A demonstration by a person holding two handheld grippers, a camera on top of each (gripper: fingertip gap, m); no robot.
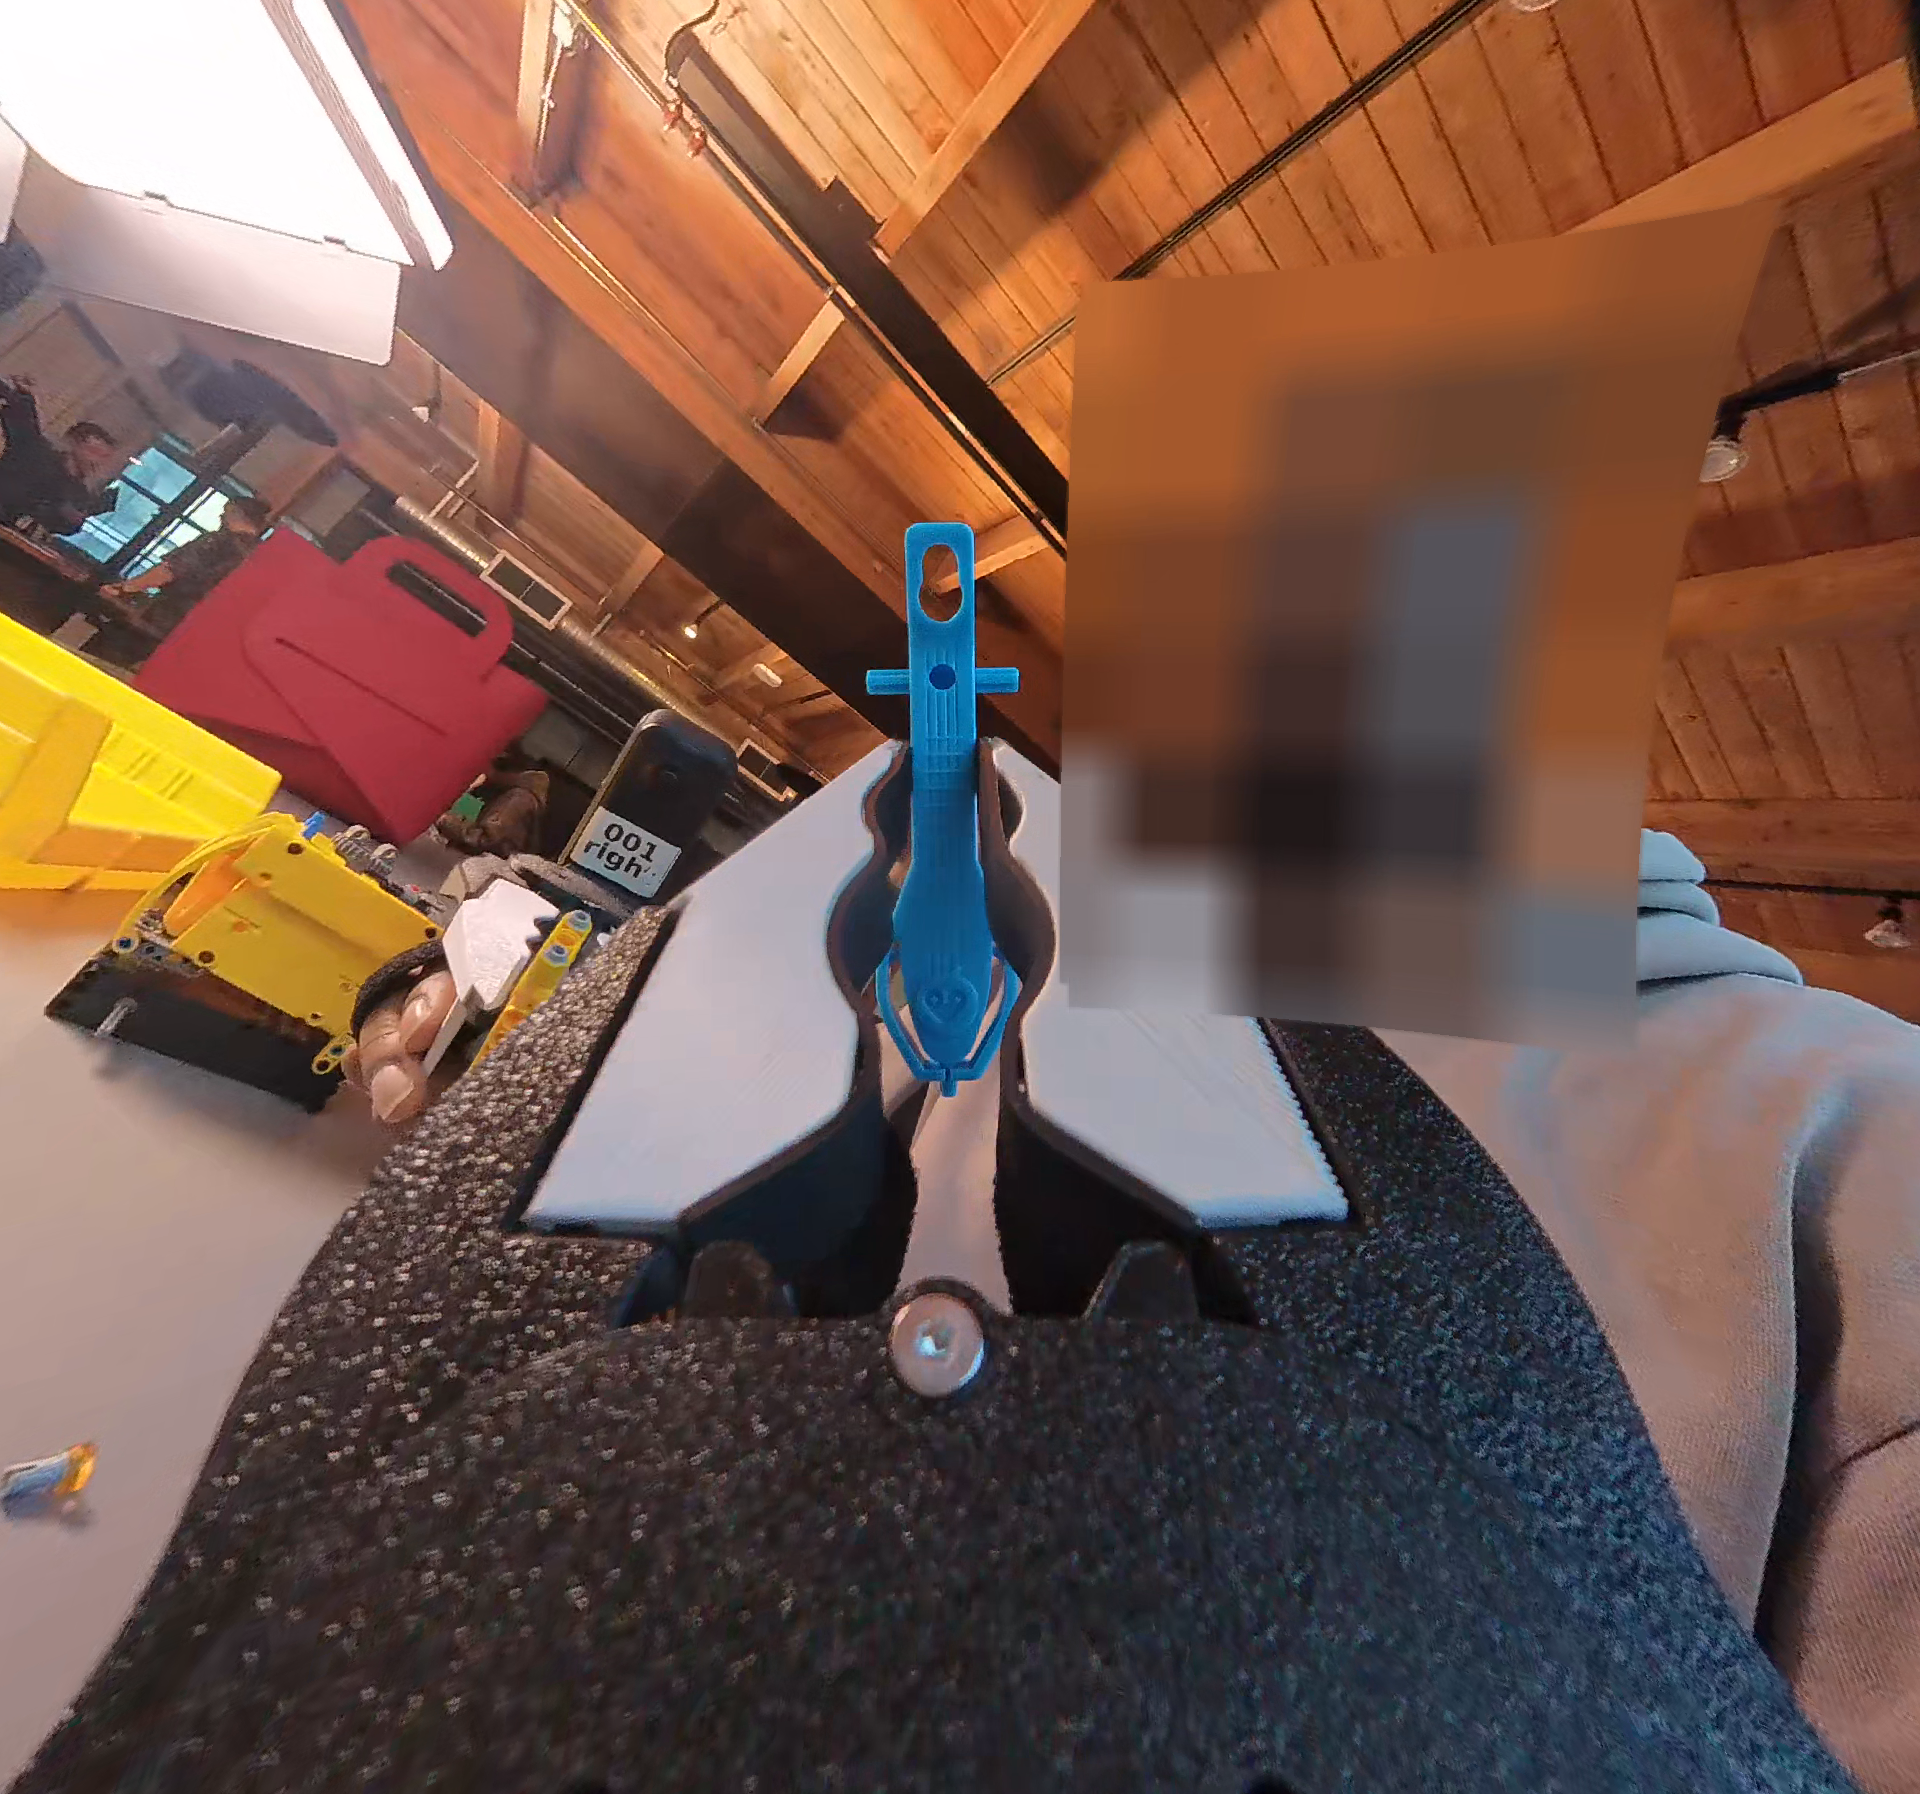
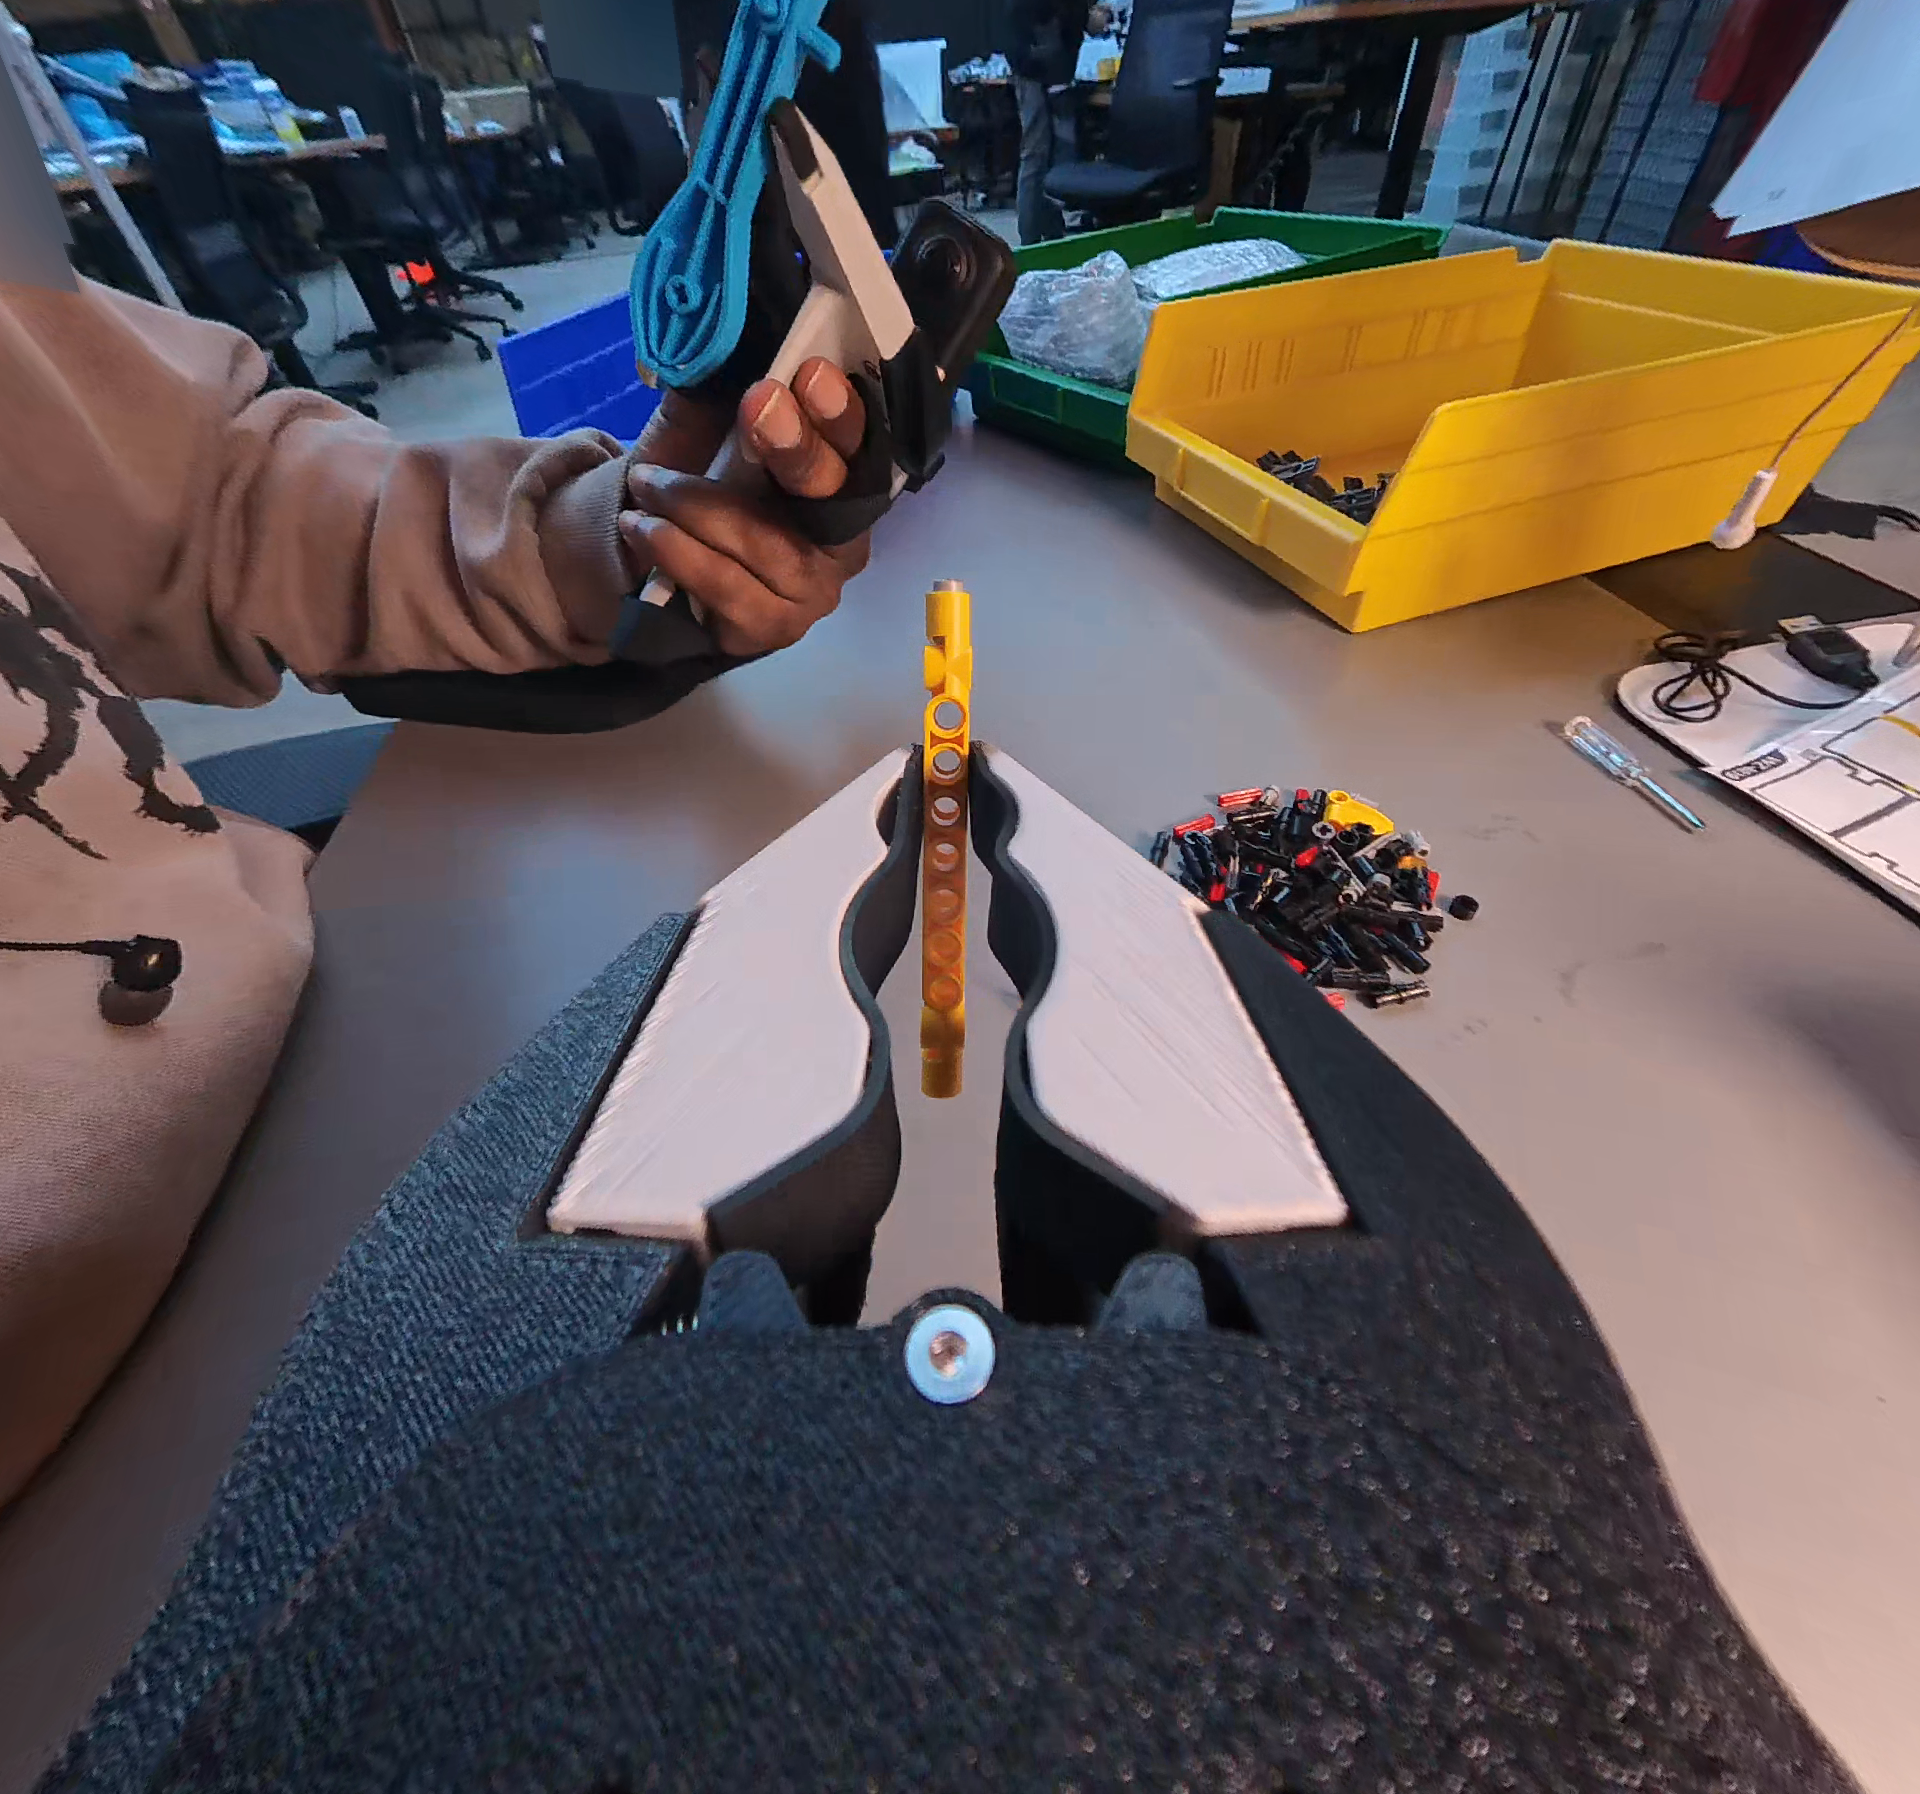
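My left gripper (image 1: 940,778) is shut on a blue plastic tool (image 1: 941,809) and holds it upright, tilted up toward the wooden ceiling. The same tool (image 2: 727,155) and the left gripper (image 2: 800,217) show in the right wrist view, raised in a person's hand (image 2: 748,508) above the grey table. My right gripper (image 2: 943,768) is shut on a yellow beam with holes (image 2: 943,871), held upright above the table (image 2: 727,664). The beam carries a yellow connector with a grey pin at its top end. The right gripper also shows low at left in the left wrist view (image 1: 499,965).
A pile of small black and red pins (image 2: 1314,887) lies right of my right gripper. A yellow bin (image 2: 1507,425) and a green bin (image 2: 1195,290) stand behind. A screwdriver (image 2: 1631,770) and printed sheets (image 2: 1829,778) lie at right. A yellow and black model (image 1: 239,965) sits at left.
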